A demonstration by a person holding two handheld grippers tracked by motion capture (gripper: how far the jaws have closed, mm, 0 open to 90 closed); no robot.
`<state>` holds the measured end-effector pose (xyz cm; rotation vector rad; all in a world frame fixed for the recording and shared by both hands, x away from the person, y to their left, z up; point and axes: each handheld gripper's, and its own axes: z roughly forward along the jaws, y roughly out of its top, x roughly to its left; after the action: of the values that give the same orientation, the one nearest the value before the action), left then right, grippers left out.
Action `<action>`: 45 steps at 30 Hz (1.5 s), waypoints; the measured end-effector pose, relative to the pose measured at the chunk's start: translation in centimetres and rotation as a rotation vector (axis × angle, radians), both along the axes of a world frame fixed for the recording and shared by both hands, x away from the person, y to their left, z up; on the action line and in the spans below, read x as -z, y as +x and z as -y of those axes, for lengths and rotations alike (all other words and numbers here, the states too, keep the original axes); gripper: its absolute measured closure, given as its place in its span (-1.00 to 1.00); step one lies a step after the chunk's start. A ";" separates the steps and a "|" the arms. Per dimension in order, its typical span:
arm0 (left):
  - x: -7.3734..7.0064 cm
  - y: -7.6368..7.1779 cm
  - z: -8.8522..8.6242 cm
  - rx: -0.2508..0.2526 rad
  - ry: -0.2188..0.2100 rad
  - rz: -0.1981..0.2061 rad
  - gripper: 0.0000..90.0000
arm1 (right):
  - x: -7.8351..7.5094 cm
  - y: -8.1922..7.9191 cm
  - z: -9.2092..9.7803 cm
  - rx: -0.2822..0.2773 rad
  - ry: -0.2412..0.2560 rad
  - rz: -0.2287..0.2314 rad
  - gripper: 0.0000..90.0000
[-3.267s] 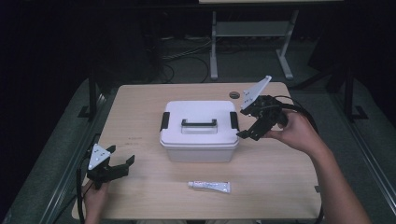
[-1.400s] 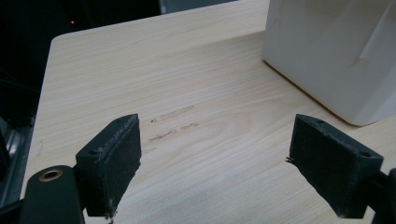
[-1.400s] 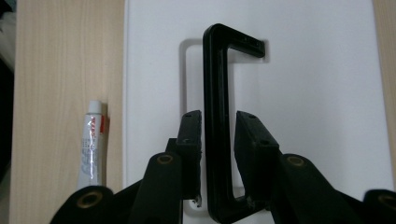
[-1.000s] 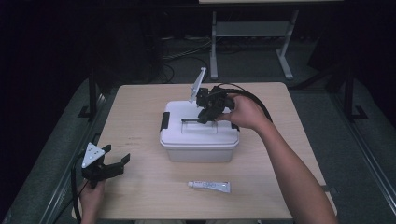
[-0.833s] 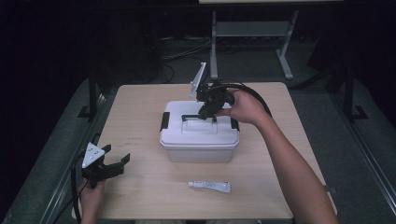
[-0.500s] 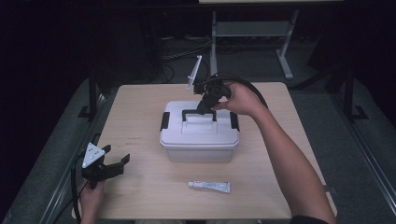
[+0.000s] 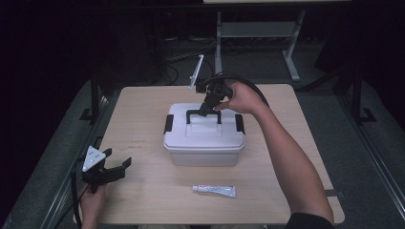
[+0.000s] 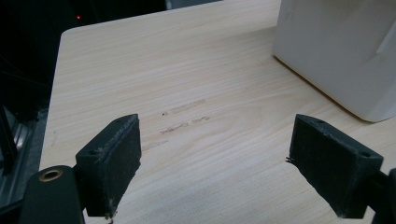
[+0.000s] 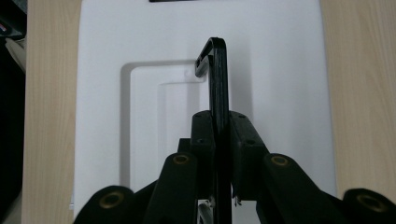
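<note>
Pale wood-grain covers the tabletop, which carries everything here. At its near left corner the left tool is held low by the person's left hand, its grey three-cornered plate facing up. Its jaws stand wide apart with nothing between them; the left gripper view shows the two black pads spread over bare wood with a few faint scuff marks, and the corner of the white box rising at the upper right, apart from the jaws.

Moving toward the middle, the white box sits at the centre of the tabletop, lid on, with a black latch at each short end. Its black handle stands raised off the lid rather than lying flat in its recess. In front of the box, near the tabletop's near edge and apart from the box, lies a small white tube on its side.

Over the far side of the box, the right tool reaches down from the person's right hand, whose forearm crosses the right half of the tabletop. The right gripper view shows its jaws closed tight on the handle, the thin black bar clamped edge-on between the two pads, with the white lid and its recessed panel behind.
</note>
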<state>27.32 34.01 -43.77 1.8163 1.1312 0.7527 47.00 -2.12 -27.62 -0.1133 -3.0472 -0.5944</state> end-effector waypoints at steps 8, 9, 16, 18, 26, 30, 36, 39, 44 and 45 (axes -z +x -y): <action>0.0 0.0 0.1 0.000 0.002 -0.002 -0.64 | 0.0 0.0 0.1 -0.013 0.012 -0.026 0.84; 0.0 0.0 0.1 0.003 0.003 -0.003 -0.64 | -0.1 0.0 0.2 -0.014 0.014 -0.030 0.85; 0.1 0.0 0.2 0.003 0.003 -0.004 -0.64 | -0.1 -0.1 0.2 -0.018 0.017 -0.032 0.86; 0.1 0.0 0.2 0.002 0.003 -0.004 -0.64 | -0.1 -0.1 0.2 -0.018 0.017 -0.034 0.86; 0.1 0.1 0.2 0.003 0.006 -0.006 -0.64 | -0.1 -0.1 0.2 -0.021 0.017 -0.037 0.86; 0.1 0.0 0.1 -0.001 0.004 -0.003 -0.64 | -0.1 -0.1 0.2 -0.024 0.015 -0.034 0.87; 0.1 0.0 0.1 -0.004 0.002 -0.001 -0.64 | -0.3 -0.2 0.1 -0.031 0.013 -0.028 0.87; 0.1 0.0 0.0 -0.004 0.004 -0.001 -0.64 | -0.5 -0.3 0.1 -0.033 0.012 -0.026 0.87; 0.0 0.0 0.0 -0.006 0.003 0.001 -0.64 | -1.0 -0.5 0.1 -0.033 0.012 -0.024 0.88; 0.0 0.0 0.0 -0.006 0.003 0.001 -0.64 | -1.0 -0.5 0.1 -0.033 0.012 -0.024 0.88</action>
<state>27.35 34.03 -43.80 1.8161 1.1356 0.7588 46.53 -2.18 -26.65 -0.0689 -3.0157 -0.6049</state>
